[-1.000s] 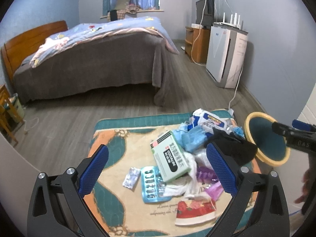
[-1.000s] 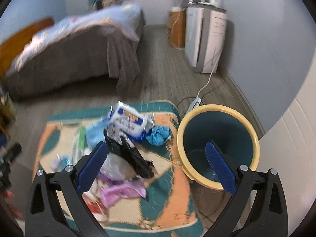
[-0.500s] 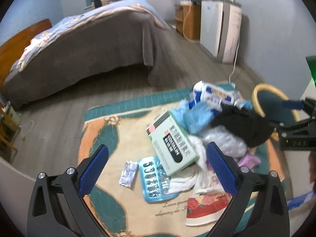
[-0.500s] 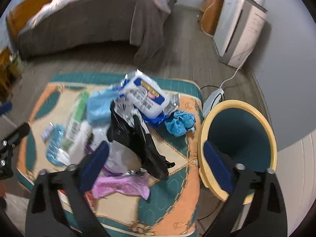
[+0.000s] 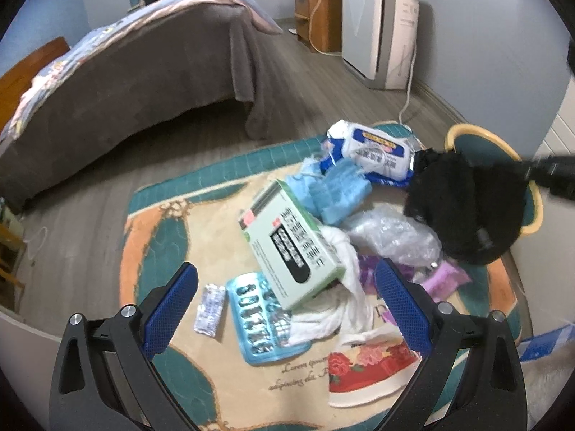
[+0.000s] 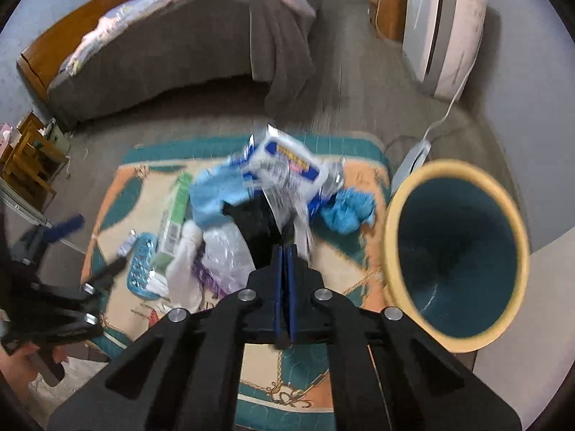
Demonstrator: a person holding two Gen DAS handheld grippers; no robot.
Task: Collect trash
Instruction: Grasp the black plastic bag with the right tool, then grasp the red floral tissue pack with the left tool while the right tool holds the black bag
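Observation:
A heap of trash lies on a patterned rug (image 5: 158, 222): a green medicine box (image 5: 291, 240), a blue blister pack (image 5: 258, 319), a small foil strip (image 5: 210, 309), blue masks (image 5: 337, 190), a wet-wipe pack (image 5: 373, 151), clear plastic (image 5: 391, 233), white cloth (image 5: 345, 287). My left gripper (image 5: 287, 301) is open above the blister pack. My right gripper (image 6: 285, 251) is shut on a black plastic bag (image 6: 258, 230), which also shows lifted in the left wrist view (image 5: 463, 208). A yellow-rimmed teal bin (image 6: 456, 248) stands to the right of it.
A bed with a grey cover (image 5: 143, 57) stands behind the rug. A white appliance (image 5: 377, 28) and its cable (image 5: 408, 86) are along the right wall. A wooden cabinet (image 5: 316, 14) is beyond it. Wooden furniture (image 6: 25, 165) stands at the left.
My right gripper has closed on the black bag and raised it from the heap. My left gripper has dropped closer to the rug, still open.

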